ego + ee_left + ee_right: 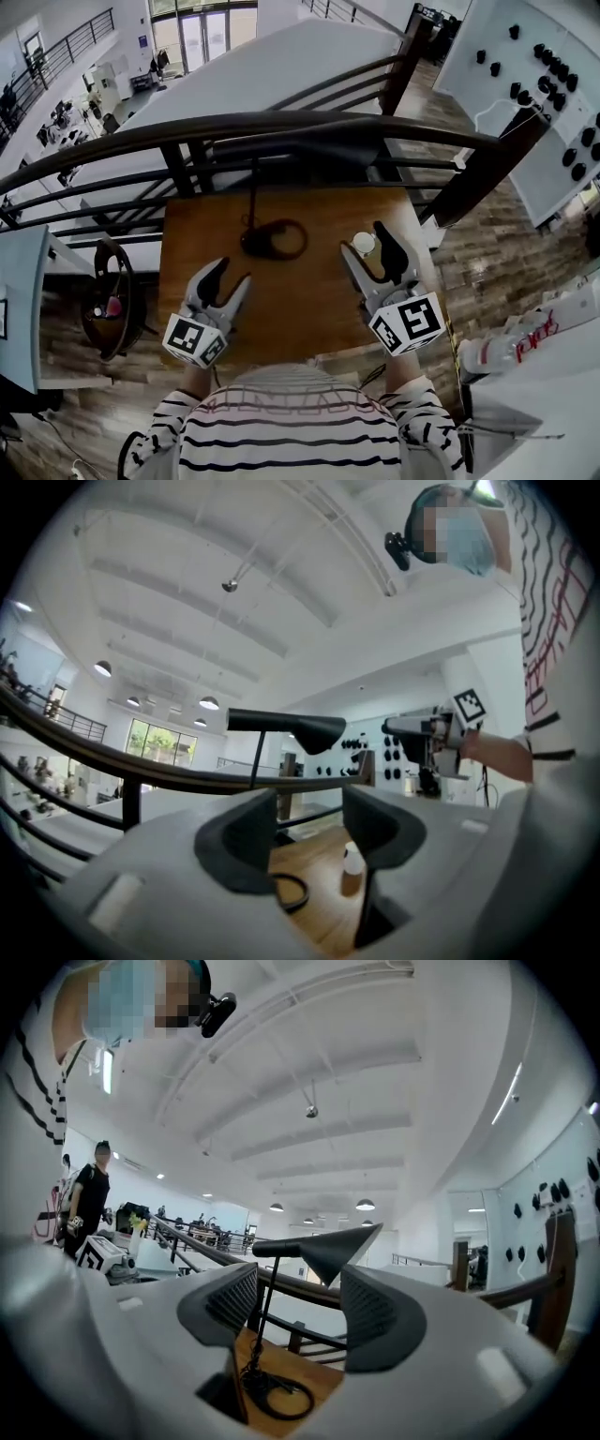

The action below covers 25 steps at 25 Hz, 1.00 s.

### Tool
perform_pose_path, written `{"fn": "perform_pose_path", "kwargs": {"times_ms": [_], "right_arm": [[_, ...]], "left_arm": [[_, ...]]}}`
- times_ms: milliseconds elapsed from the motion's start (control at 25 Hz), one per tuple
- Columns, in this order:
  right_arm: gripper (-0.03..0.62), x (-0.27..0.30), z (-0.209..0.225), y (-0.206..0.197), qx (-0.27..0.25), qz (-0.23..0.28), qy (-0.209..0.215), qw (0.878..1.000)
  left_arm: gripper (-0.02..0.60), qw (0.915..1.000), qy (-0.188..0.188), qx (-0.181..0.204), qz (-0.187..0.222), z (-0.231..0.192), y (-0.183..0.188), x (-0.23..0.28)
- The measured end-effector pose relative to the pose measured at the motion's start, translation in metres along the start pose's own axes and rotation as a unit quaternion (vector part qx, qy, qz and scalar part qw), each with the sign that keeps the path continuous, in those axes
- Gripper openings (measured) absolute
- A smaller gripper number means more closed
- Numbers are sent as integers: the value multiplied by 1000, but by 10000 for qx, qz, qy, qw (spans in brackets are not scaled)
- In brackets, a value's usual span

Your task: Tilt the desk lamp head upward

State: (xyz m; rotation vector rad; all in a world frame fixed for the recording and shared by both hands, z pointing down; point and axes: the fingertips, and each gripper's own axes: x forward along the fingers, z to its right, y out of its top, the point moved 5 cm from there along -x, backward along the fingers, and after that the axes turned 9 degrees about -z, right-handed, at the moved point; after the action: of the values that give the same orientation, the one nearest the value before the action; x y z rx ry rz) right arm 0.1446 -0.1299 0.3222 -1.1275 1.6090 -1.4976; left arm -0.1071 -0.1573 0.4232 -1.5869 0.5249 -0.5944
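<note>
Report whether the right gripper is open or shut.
Open. In the right gripper view the right gripper has its jaws standing apart with nothing pressed between the pads; the desk lamp shows beyond them, untouched.

Desk lamp (328, 1251) is finished black. Counter (300, 300) under the lamp is brown wood-grain. Bottle (352, 878) right of the lamp is brown, capped white. Shirt (300, 427) is striped black-and-white.

Dark ring (302, 892) at lamp's foot, half behind left hand-held gripper (309, 808)
</note>
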Motion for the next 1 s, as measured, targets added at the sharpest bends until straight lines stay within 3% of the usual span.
{"fn": "perform_pose_path", "kwargs": {"times_ms": [400, 600, 840, 1000], "right_arm": [[338, 36, 48, 44, -989, 123, 284, 9946], [376, 55, 71, 53, -1400, 119, 385, 9893], [379, 74, 81, 57, -1792, 24, 453, 9828], [380, 83, 82, 59, -1991, 7, 401, 9792]], "left_arm": [[190, 9972, 683, 192, 226, -14, 13, 24], [190, 9970, 691, 334, 94, -20, 9, 51], [189, 9948, 740, 684, -155, -35, 0, 78], [189, 9943, 751, 710, -274, -48, -6, 96]]}}
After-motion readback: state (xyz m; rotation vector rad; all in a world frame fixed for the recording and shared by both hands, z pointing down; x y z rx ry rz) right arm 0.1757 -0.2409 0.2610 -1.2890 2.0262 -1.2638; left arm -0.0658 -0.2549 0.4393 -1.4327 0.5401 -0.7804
